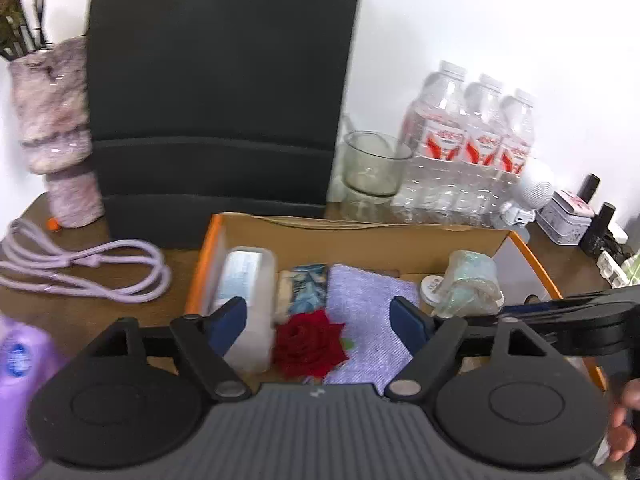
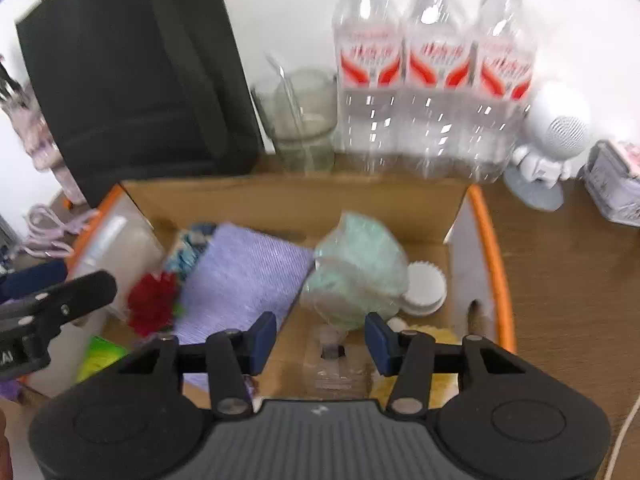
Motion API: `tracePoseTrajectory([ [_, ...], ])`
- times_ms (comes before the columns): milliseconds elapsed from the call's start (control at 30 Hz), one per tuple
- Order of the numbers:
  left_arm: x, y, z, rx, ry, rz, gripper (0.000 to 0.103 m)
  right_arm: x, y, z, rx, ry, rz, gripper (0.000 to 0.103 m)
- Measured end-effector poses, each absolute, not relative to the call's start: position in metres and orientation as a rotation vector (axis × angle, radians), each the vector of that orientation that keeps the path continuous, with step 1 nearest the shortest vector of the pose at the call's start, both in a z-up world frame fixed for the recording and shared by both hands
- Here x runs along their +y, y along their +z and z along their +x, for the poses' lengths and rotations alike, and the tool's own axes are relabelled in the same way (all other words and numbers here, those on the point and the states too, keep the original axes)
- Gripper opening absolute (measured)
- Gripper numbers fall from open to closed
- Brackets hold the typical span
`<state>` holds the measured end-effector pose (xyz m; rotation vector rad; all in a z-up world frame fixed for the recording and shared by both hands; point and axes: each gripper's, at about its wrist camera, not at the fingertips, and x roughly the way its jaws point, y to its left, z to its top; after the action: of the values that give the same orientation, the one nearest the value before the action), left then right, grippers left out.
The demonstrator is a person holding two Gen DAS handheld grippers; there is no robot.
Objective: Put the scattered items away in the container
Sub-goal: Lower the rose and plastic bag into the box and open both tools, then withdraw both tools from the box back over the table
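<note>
Orange-rimmed box (image 2: 494, 256), crowded inside

Cardboard box (image 2: 296, 200) matt; woven cloth (image 2: 240, 280) rough; clear plastic bottles (image 2: 436, 80) glossy; wood-look tabletop (image 2: 560, 280), prob. laminate.

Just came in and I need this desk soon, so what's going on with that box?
A person is tidying loose items into the orange-edged cardboard box, holding a tool in each hand. Both the left tool and the right tool hover open over the box, holding nothing. Inside lie a red rose, a purple cloth and a clear plastic case. A lilac cord is on the table outside it.
</note>
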<state>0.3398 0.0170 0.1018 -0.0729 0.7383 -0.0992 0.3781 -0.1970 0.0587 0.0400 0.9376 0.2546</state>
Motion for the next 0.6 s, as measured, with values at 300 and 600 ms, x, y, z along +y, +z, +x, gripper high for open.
tracePoseTrajectory([
  [300, 0.023, 0.13, 0.295, 0.813, -0.027, -0.083, 0.103, -0.216, 0.093, 0.322, 0.831, 0.228, 0.013, 0.075],
  [600, 0.015, 0.117, 0.19, 0.33, -0.002, -0.045, 0.103, -0.212, 0.078, 0.203, 0.353, 0.245, 0.041, 0.087],
])
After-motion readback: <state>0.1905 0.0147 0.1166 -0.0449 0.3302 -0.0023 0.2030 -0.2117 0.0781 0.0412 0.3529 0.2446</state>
